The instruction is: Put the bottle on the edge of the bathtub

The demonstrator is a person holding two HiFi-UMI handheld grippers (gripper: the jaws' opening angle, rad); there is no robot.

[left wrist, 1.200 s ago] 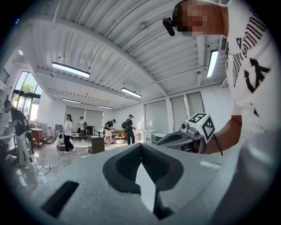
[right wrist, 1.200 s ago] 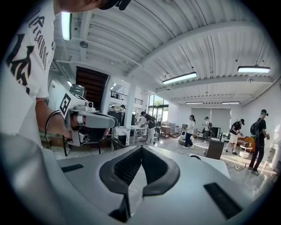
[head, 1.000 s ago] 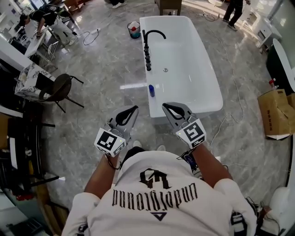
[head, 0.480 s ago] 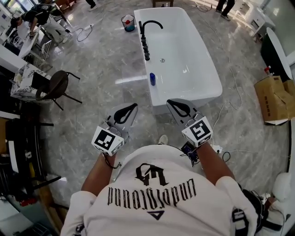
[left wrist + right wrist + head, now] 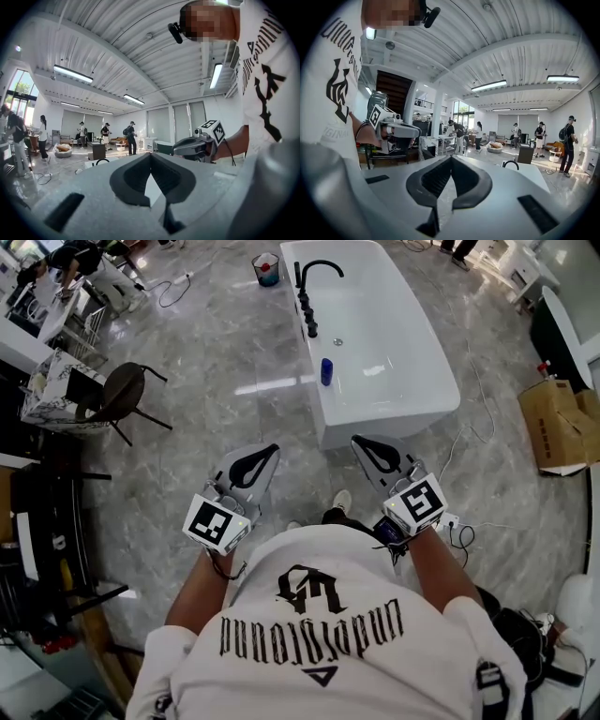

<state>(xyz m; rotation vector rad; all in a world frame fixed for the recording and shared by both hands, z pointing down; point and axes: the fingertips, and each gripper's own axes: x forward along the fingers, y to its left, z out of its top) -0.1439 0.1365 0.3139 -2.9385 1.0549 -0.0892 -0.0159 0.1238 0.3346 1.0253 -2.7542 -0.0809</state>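
A small blue bottle (image 5: 326, 371) stands upright on the left rim of the white bathtub (image 5: 412, 362), near the row of black tap fittings (image 5: 307, 310). Both grippers are held level in front of the person's chest, well short of the bottle. My left gripper (image 5: 269, 452) is shut and empty. My right gripper (image 5: 364, 442) is also shut with nothing in it, its tip over the floor just before the tub's near end. From the left gripper view, the tub (image 5: 93, 163) shows far ahead beyond the shut jaws.
A dark chair (image 5: 117, 404) and a table stand at the left. A cardboard box (image 5: 553, 423) lies right of the tub, with cables and a power strip (image 5: 448, 519) on the marble floor. A bin (image 5: 266, 268) sits behind the tub. Several people stand far off.
The tub and bottle have slid up and slightly right in the head view. Both grippers have drawn away from the tub's near end, still shut and empty.
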